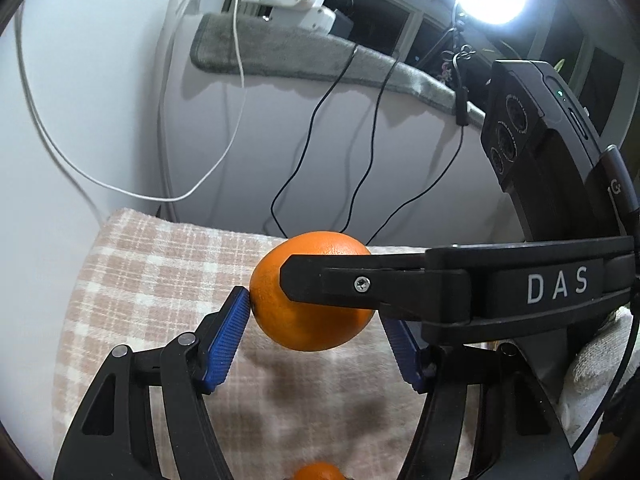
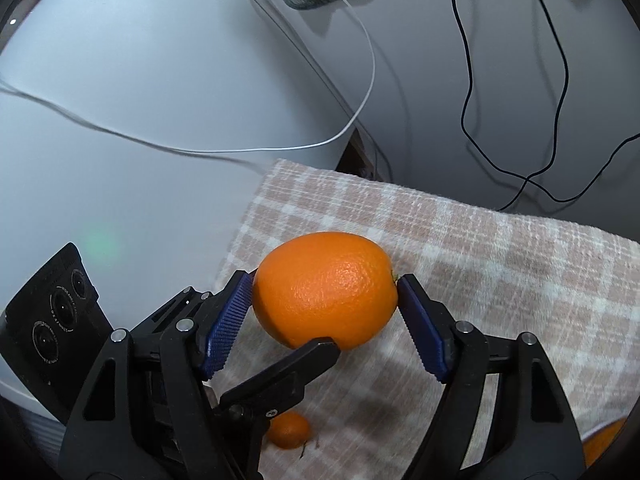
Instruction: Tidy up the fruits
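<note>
Clearly, one large orange [image 2: 325, 290] hangs above the checked cloth [image 2: 500, 264], pinched by both tools at once: the right hand-held gripper [image 2: 325, 306] presses its blue pads on the fruit's two ends, and the left hand-held gripper [image 1: 316, 312] clamps it crosswise, one pad [image 1: 230, 340] touching its side. Below, a smaller orange [image 2: 289, 430] lies on the cloth, and another orange fruit [image 2: 604, 446] shows at the lower right edge of the right wrist view.

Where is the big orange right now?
The big orange is off the checked cloth, mid-frame in both wrist views, pinched between the right gripper and the left gripper together.
</note>
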Available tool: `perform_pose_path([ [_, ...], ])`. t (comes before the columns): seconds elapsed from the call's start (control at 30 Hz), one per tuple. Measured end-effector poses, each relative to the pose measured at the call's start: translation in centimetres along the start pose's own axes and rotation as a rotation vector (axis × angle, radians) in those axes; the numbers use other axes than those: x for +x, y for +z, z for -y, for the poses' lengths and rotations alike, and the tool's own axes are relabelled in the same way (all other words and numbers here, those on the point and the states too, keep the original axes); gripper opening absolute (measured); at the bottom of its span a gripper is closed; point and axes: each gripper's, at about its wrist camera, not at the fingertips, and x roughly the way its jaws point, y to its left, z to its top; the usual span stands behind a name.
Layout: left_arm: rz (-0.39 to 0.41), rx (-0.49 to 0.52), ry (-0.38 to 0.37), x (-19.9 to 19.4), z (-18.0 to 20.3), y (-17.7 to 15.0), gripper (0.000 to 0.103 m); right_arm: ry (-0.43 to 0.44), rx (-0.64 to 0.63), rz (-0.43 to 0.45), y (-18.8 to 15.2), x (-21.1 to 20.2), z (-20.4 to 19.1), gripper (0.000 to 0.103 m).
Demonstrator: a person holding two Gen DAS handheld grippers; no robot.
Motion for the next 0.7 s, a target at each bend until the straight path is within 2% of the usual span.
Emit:
perform_pose_path([
  [0.33, 0.051, 0.054, 0.022, -3.9, 4.6, -1.5, 0.065, 0.03, -0.032, 0.047, -3.2, -5.0, -1.5, 0.078],
  [0.7, 0.082, 0.094, -0.002, -5.7, 10.3, -3.7, 0.065, 0.034, -0.015, 0.088, -7.3, -10.2, -0.2, 0.078],
])
